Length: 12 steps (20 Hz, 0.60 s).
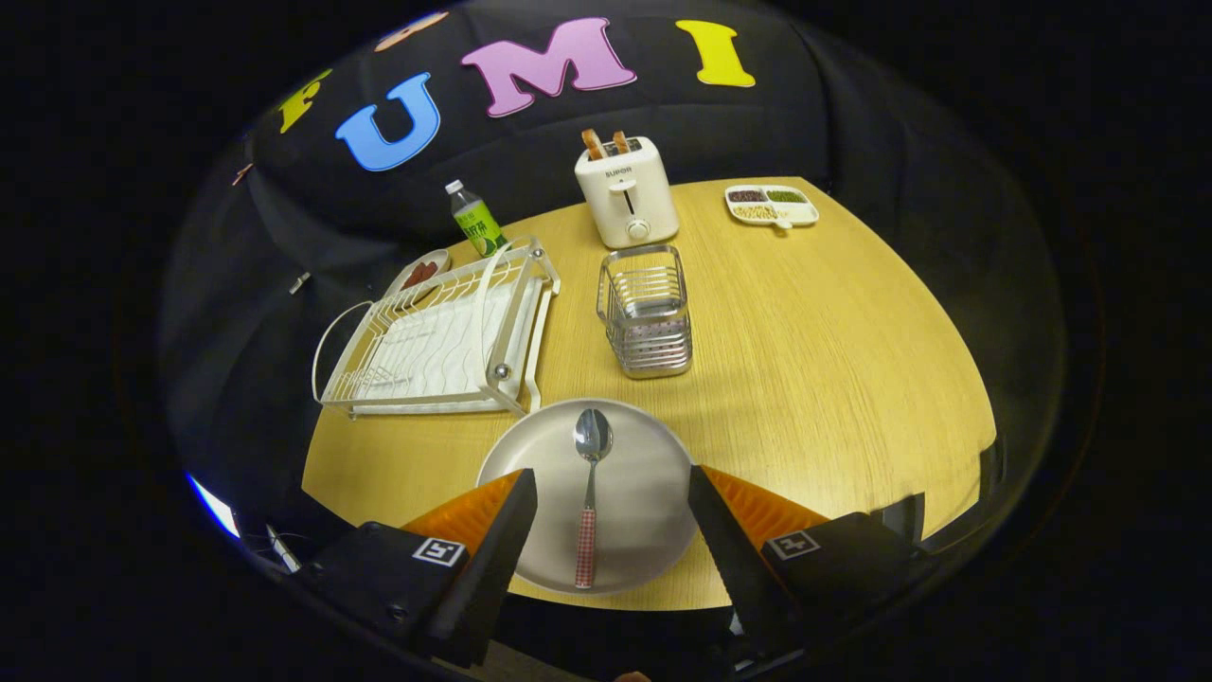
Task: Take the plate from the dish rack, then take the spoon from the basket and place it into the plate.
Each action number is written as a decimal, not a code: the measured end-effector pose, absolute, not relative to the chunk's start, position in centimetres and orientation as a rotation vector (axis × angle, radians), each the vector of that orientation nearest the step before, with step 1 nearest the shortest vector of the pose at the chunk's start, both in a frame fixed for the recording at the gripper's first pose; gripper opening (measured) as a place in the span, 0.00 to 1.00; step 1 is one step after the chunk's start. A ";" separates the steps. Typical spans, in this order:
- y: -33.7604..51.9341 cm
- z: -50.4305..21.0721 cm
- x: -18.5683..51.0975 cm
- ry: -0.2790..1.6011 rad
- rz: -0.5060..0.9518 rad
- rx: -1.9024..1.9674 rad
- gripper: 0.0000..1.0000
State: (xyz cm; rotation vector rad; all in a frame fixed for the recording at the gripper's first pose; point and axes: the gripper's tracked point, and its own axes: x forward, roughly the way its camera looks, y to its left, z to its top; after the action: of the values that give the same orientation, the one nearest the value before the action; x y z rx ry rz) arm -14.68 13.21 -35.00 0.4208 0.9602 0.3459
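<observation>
My fingers point(606, 530) stand wide apart, holding nothing. Between them the spoon point(589, 502) lies flat in the plate point(644, 474) on the bench point(814, 360), bowl end ahead. I judge it light, stiff and slippery metal; the checked handle offers the better hold. Rack point(436, 332) and basket point(646, 311) sit beyond.

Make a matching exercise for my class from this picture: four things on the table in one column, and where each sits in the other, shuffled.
Things:
1. spoon
2. toaster
3. bottle
4. basket

Places:
A. behind the dish rack
B. on the plate, between the open gripper fingers
C. just in front of the toaster
D. by the back wall, toast in its slots

Pairs: 1-B, 2-D, 3-A, 4-C
</observation>
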 end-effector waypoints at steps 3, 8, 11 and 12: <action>12.3 -31.6 -12.5 0.855 0.346 0.382 0.99; 10.9 -25.0 -8.3 0.688 0.344 0.329 0.99; 10.7 -21.4 -6.7 0.615 0.352 0.333 0.99; 10.7 -20.4 -6.2 0.600 0.354 0.334 0.99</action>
State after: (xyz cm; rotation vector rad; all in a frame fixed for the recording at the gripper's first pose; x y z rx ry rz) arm -6.23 10.69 -20.45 0.3336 0.5999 0.3541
